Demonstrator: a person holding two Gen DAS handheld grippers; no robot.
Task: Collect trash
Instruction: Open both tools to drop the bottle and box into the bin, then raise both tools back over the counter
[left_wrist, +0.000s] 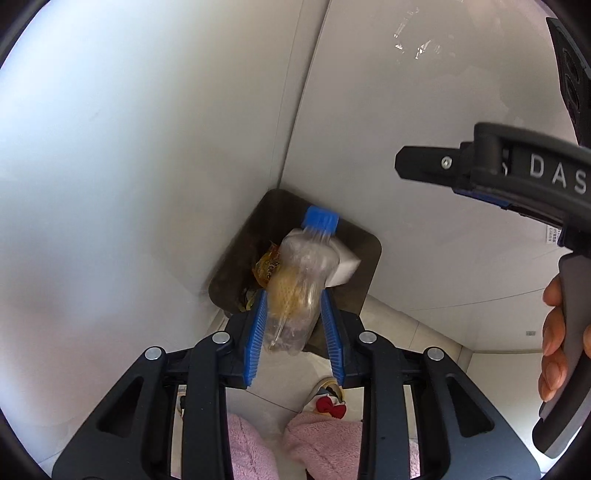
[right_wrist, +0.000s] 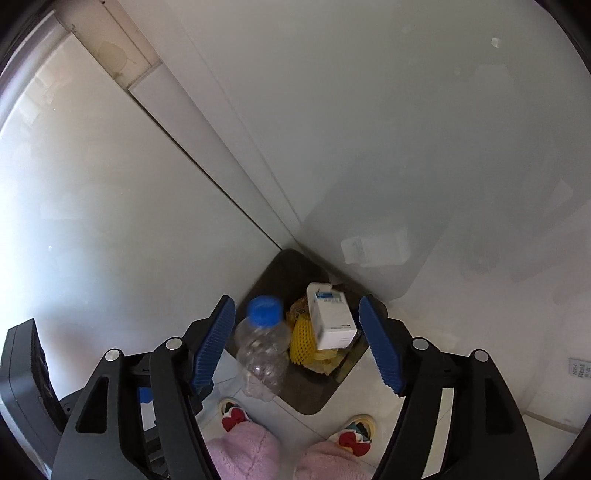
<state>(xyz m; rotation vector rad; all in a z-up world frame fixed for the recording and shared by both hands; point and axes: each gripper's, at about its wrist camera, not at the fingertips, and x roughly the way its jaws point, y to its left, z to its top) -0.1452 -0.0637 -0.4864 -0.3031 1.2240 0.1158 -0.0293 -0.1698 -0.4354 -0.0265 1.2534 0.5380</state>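
Observation:
A clear plastic bottle (left_wrist: 303, 280) with a blue cap stands cap-forward between the blue pads of my left gripper (left_wrist: 293, 295), which is shut on its lower half. It hangs over a dark brown bin (left_wrist: 369, 251) in a corner of white walls. My right gripper (right_wrist: 295, 301) is open wide above the same bin (right_wrist: 314, 406). A white carton (right_wrist: 332, 317) lies free below its pads, touching neither, over yellow wrappers (right_wrist: 301, 341) in the bin. The bottle (right_wrist: 262, 347) shows beside the carton. One finger (left_wrist: 424, 164) of the right gripper reaches in from the right.
White walls close in the bin on two sides. A person's feet in slippers with red bows (right_wrist: 351, 437) and pink fuzzy trouser legs (left_wrist: 325, 439) stand on the tiled floor just before the bin. A hand (left_wrist: 554, 332) holds the right gripper's handle.

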